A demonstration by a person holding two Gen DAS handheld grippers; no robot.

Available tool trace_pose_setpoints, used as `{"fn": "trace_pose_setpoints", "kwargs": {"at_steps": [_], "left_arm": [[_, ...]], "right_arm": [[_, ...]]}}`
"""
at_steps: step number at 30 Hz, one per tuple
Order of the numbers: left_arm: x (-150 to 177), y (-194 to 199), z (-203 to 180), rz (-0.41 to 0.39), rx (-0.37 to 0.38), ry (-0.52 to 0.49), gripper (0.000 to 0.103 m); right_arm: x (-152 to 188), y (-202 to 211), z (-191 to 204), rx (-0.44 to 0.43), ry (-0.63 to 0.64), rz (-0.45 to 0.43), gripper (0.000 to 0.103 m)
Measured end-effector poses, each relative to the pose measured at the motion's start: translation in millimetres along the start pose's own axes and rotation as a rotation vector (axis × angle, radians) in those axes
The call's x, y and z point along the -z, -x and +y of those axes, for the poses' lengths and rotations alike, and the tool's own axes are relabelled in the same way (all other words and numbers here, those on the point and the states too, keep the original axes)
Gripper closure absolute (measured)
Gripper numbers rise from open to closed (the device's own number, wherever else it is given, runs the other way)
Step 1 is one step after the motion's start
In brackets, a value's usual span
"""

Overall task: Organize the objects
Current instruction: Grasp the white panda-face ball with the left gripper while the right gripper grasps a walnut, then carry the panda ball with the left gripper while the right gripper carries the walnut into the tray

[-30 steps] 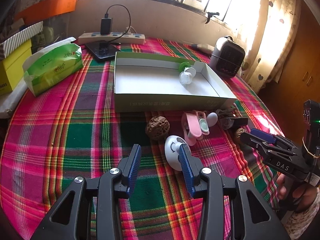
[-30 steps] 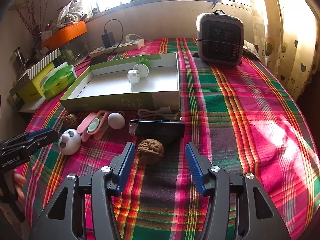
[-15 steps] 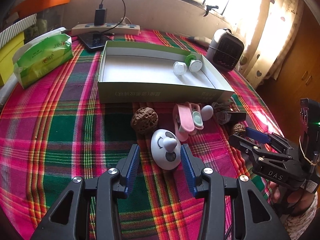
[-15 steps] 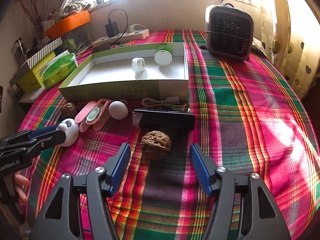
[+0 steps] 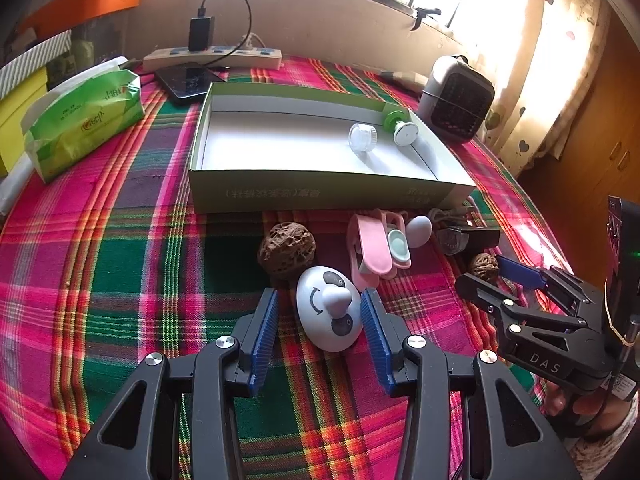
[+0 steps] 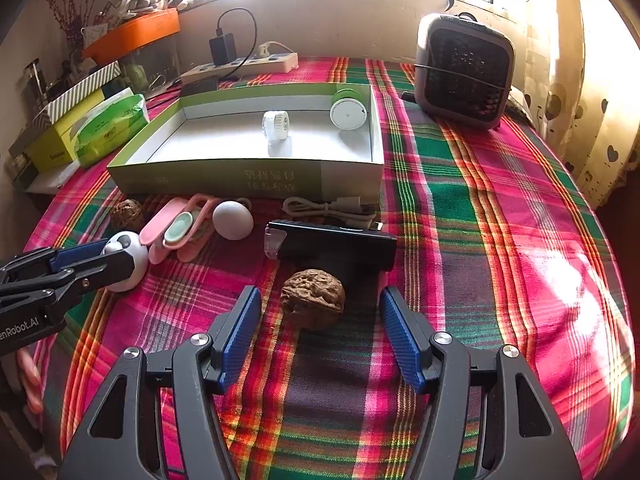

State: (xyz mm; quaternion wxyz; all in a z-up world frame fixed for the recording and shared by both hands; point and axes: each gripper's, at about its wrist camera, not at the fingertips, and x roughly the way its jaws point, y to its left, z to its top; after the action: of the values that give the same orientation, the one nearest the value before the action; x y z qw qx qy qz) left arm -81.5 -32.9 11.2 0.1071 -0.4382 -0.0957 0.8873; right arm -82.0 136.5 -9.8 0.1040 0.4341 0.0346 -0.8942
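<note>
A table draped in a plaid cloth of pink, green and orange carried everything; a shallow green box sat toward the window; just before its near wall lay a coiled white cable, a black device, a pale egg-shaped piece and a pink clip; a panda-faced toy and two walnuts, one nearer and one beside the toy, rested on the cloth; a small heater stood at the far right; a tissue pack, a phone and a power strip lay at the far left.
</note>
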Motion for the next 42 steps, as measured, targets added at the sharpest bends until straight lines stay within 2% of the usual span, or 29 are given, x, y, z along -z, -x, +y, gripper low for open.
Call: {"fn": "trace_pose_setpoints", "kwargs": {"at_steps": [4, 11, 15, 24, 28, 34, 42], "left_arm": [[0.0, 0.0, -0.3, 0.001, -0.002, 0.002, 0.064], [-0.2, -0.8, -0.5, 0.007, 0.016, 0.005, 0.073], [-0.2, -0.3, -1.5, 0.006, 0.013, 0.003, 0.073], [-0.4, 1.0, -2.1, 0.002, 0.016, 0.004, 0.076], [-0.4, 3.1, -4.8, -0.004, 0.017, -0.001, 0.077], [0.1, 4.3, -5.5, -0.008, 0.02, -0.002, 0.079], [0.7, 6.2, -7.0, -0.007, 0.021, -0.006, 0.079]], "right_arm": [[0.1, 0.3, -0.6, -0.005, -0.007, -0.002, 0.041], [-0.2, 0.6, -0.9, -0.004, -0.013, -0.003, 0.042], [0.2, 1.2, -2.3, -0.003, -0.02, -0.005, 0.044], [0.4, 2.4, -5.5, 0.0, -0.035, -0.011, 0.055], [0.6, 2.7, -4.4, 0.009, -0.03, -0.011, 0.064], [1.4, 3.7, -5.7, 0.006, -0.039, -0.014, 0.07], [2.8, 4.9, -5.1, 0.003, -0.038, -0.015, 0.07]]}}
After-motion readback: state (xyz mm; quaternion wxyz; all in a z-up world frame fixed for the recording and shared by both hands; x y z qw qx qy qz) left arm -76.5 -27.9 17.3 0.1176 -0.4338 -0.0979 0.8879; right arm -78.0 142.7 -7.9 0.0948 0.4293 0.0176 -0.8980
